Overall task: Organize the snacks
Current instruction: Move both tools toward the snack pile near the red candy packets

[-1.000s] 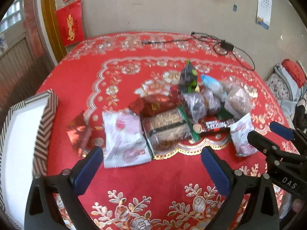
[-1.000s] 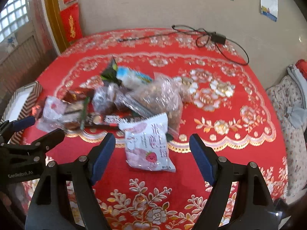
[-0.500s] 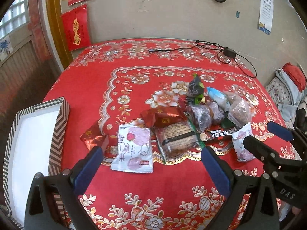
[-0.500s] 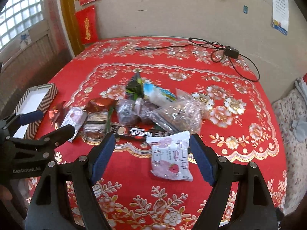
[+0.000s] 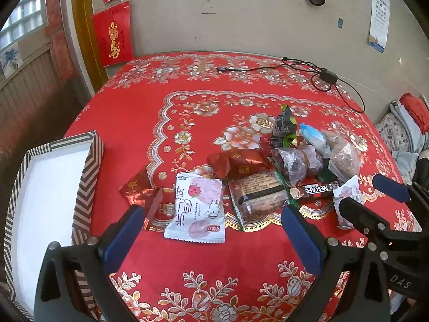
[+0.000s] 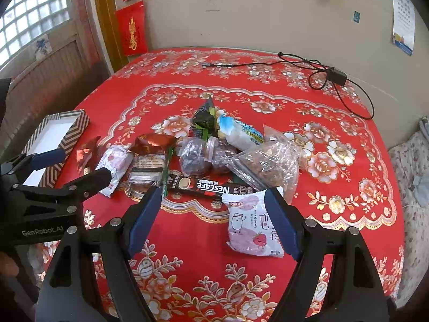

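A heap of snacks lies on the red flowered tablecloth. It holds a white and pink strawberry packet, a brown cake pack, a Nescafe stick, red foil wrappers, clear bags and a dark green pouch. A second strawberry packet lies nearest the right gripper, which hangs open above it. My left gripper is open too, hovering before the first packet with nothing between its fingers. A striped box with a white inside sits at the left table edge.
A black cable with adapter trails across the far right of the table. The wall stands close behind, with red paper hangings at the left. Bedding is piled beyond the right edge.
Both grippers have drawn back and risen from the snack heap, so more of the table and wall shows. The snacks have not moved and both grippers stay open.
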